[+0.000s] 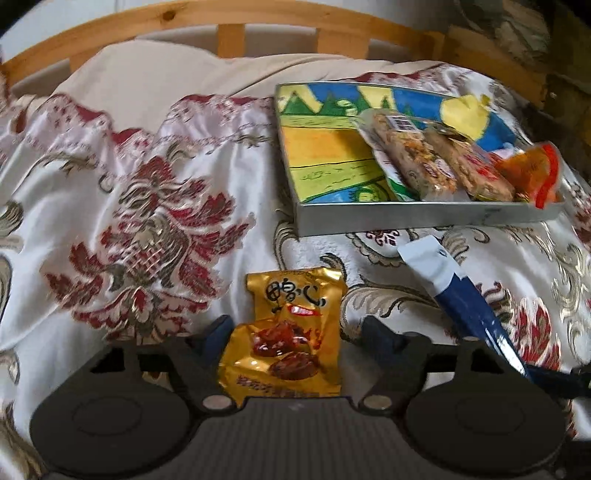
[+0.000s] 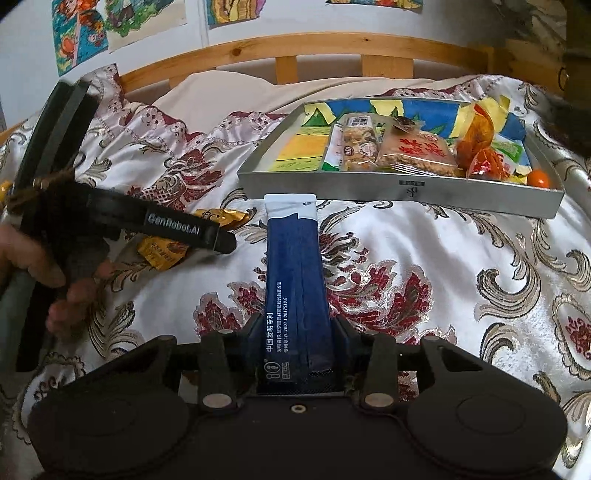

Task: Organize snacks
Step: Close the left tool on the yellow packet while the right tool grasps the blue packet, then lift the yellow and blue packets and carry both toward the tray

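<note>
A gold snack packet (image 1: 286, 334) lies on the patterned bedspread between the fingers of my left gripper (image 1: 295, 328), which is open around it; the packet also shows in the right wrist view (image 2: 162, 251). My right gripper (image 2: 295, 332) is shut on a long blue and white stick pack (image 2: 295, 273), held above the bedspread and pointing at the metal tray (image 2: 402, 192). The stick pack shows in the left wrist view (image 1: 458, 295) too. The tray (image 1: 424, 219) has a colourful drawn lining and holds several snack packets (image 2: 399, 151).
The bedspread (image 1: 129, 206) covers a bed with a wooden headboard (image 2: 295, 48) behind. Drawings hang on the wall (image 2: 122, 22). A small orange ball (image 2: 538, 178) sits in the tray's right corner. The left gripper's body (image 2: 110, 218) is at the left.
</note>
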Available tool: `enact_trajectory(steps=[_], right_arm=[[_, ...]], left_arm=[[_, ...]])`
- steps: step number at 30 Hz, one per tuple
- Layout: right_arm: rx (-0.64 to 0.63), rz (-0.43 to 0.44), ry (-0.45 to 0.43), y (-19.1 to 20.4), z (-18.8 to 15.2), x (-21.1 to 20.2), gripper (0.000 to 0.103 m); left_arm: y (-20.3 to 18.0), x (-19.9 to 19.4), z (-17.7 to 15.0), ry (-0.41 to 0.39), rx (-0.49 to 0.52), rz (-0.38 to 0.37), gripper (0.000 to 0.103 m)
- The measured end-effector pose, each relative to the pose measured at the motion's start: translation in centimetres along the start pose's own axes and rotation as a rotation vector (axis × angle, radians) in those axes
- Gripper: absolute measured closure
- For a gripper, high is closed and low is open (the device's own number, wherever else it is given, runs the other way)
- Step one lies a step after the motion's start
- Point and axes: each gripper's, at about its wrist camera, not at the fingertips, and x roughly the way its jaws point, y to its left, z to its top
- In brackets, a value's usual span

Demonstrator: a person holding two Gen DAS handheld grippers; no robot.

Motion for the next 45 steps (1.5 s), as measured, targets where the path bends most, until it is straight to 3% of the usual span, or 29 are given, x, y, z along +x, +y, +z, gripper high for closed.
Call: enact_trajectory(steps=[2,6,13,17,21,23,25,33,37,41,45], right_arm=[[-0.008,-0.003,-0.002,0.1,0.0,0.0,0.060],[-0.015,-0.009,-0.007,0.2,0.0,-0.1,0.060],[-0.081,-0.072,-0.036,0.6,0.4,-0.9,0.061],[-0.072,-0.058,-0.022,0.1,0.3,-0.5,0.060],[-0.027,-0.033,0.001,-1.1,0.4,0.4,0.046],[-0.006,-0.016,0.009,-1.7,0.4,0.7,0.047],[-0.005,-0.017,0.019,-1.8,0.4,0.9,0.055],[-0.197,-0.117,-0.007,0.2,0.1,-0.8,0.063],[-0.396,-0.257,-0.055,1.7,-1.1,-2.4,0.063],[-0.512,-0.335,-0.118,2.0,-1.9,-4.1,0.063],[-0.516,-0.362,-0.190,1.4,-1.4,-6.4,0.063]], left_arm=[[-0.4,-0.1,0.2,0.020,-0.028,0.018,0.042],[-1.0,-0.7,0.1,0.037,-0.046,0.014,0.049],[-1.8,-2.7,-0.5,0.088,-0.128,-0.023,0.052],[-2.1,-3.9,-0.9,0.136,-0.200,-0.039,0.052],[-2.8,-5.1,-1.7,0.136,-0.201,-0.029,0.052],[-3.3,-5.7,-2.1,0.134,-0.189,-0.017,0.053],[-3.5,-6.0,-2.5,0.139,-0.199,-0.014,0.054],[-3.2,-7.7,-4.0,0.132,-0.373,-0.060,0.056],[-3.7,-8.5,-4.9,0.144,-0.443,-0.124,0.056],[-4.1,-9.6,-5.1,0.112,-0.453,-0.145,0.056],[-4.5,-11.0,-4.3,0.028,-0.424,-0.159,0.056]])
